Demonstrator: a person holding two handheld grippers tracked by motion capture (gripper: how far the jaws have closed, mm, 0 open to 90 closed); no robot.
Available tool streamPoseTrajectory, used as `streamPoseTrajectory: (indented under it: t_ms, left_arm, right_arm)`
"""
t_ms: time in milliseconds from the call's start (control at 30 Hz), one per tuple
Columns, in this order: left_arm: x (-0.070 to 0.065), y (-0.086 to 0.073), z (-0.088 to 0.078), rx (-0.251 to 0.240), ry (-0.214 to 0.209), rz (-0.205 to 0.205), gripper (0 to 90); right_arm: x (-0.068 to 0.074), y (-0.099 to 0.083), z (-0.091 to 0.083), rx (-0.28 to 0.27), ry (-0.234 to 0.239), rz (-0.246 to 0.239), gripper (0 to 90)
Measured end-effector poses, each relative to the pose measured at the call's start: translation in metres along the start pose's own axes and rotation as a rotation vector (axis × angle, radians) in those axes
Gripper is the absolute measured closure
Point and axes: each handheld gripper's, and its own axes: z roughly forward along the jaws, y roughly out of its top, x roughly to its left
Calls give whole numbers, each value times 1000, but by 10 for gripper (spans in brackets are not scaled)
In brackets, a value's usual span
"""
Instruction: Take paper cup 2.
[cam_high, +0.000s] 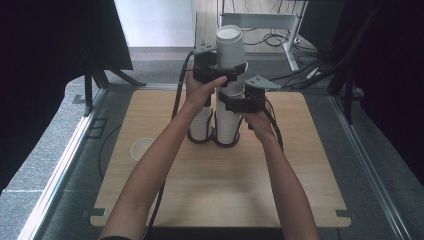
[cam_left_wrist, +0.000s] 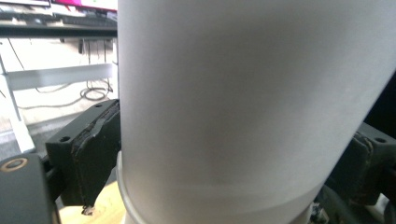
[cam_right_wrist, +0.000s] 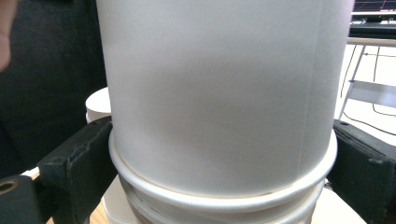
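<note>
A tall stack of upturned white paper cups (cam_high: 229, 125) stands at the middle of the wooden table (cam_high: 220, 190). My left gripper (cam_high: 220, 76) is shut on the top cup (cam_high: 230, 47), which is raised and leans slightly off the stack. In the left gripper view its pads (cam_left_wrist: 95, 154) press on both sides of that cup (cam_left_wrist: 243, 93). My right gripper (cam_high: 240, 105) is shut on the stack lower down; in the right gripper view its jaws clamp a cup wall (cam_right_wrist: 215, 93) just above several nested rims (cam_right_wrist: 224, 198).
A shorter stack of white cups (cam_high: 201, 125) stands just left of the tall one, touching it. A single cup (cam_high: 142, 148) sits mouth-up near the table's left edge. Black stands, cables and a white frame lie beyond the table's far edge.
</note>
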Motion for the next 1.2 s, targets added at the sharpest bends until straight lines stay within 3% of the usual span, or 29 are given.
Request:
streamPoseTrajectory:
  t_ms: [300, 567, 1200]
  left_arm:
    - [-8, 21, -25, -74, 5, 47, 92]
    - [-9, 26, -45, -106, -7, 48, 92]
    - [-22, -4, -98, -75, -60, 108, 90]
  right_arm:
    - [0, 0, 0, 9, 4, 7, 35]
    - [0, 0, 0, 8, 2, 8, 35]
    - [1, 1, 0, 10, -2, -6, 34]
